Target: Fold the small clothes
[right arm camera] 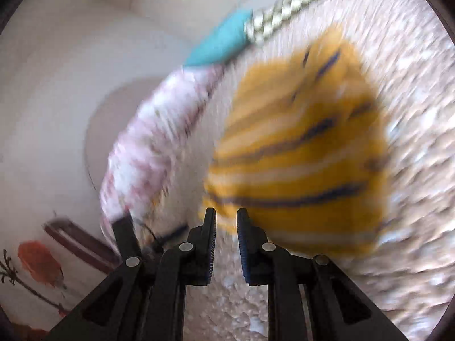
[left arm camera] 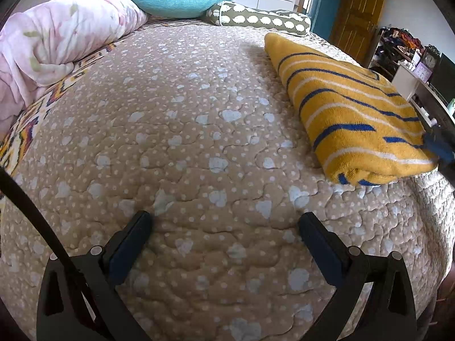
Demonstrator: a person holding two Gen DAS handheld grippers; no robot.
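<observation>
Folded yellow garment [left arm camera: 352, 113] long axis toward pillows; left tool [left arm camera: 224, 224] wide, empty; right tool [right arm camera: 226, 218] nearly closed, seemingly empty

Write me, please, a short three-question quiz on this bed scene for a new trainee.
1. True or false: the yellow striped garment lies folded on the quilted bedspread.
2. Which lies nearest the turquoise pillow? A) the dotted bolster B) the yellow striped garment C) the left gripper
3. Fill in: the left gripper's jaws stand ____, with only bedspread between them.

Key: 1 true; 2 A; 3 open. The right gripper is too blurred to quiz on: narrow gap, nothing held.
</observation>
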